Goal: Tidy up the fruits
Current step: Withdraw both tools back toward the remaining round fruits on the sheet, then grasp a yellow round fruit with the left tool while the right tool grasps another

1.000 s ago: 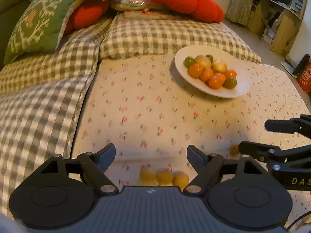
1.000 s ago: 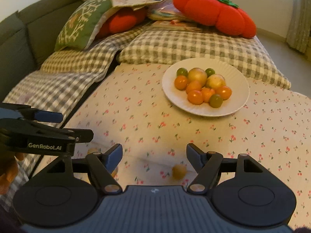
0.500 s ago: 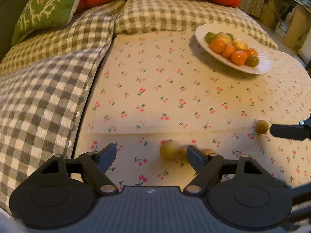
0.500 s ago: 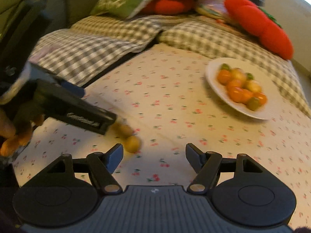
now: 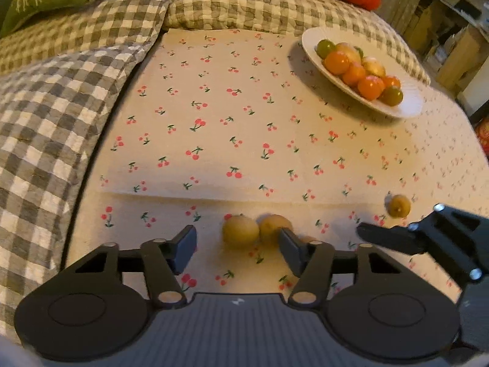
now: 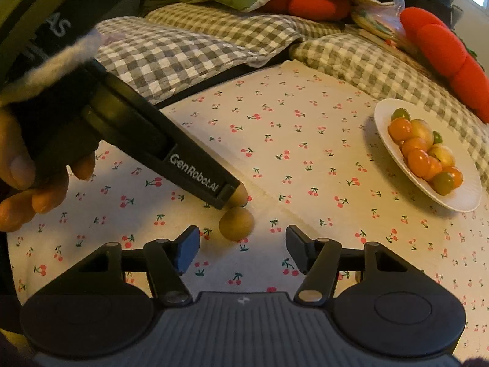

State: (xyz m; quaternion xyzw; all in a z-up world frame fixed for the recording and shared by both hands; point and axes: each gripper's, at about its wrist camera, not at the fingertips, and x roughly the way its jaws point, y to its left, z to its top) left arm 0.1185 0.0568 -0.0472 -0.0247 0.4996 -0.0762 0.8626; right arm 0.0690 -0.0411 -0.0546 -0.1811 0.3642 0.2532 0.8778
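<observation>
Three small yellow fruits lie in a row on the cherry-print cloth (image 5: 244,128). My left gripper (image 5: 237,246) points down at them, its jaws closing. The left fruit (image 5: 240,231) sits between the fingers with a gap on both sides. The middle fruit (image 5: 272,226) touches the right finger, which half hides the third (image 5: 307,239). A fourth fruit (image 5: 398,205) lies alone to the right. My right gripper (image 6: 241,246) is also closing, and a yellow fruit (image 6: 236,223) lies just ahead of its open jaws. The left gripper (image 6: 227,197) reaches in beside that fruit.
A white plate (image 5: 409,108) (image 6: 464,202) piled with orange, green and pale fruits stands at the far right of the cloth. Checked cushions (image 5: 61,107) border the cloth on the left and at the back. Green and red pillows (image 6: 443,49) lie behind them.
Both grippers have sunk closer to the cloth and their jaws have narrowed. The right gripper has swung left toward the yellow fruits. The left gripper now has one fruit between its fingers.
</observation>
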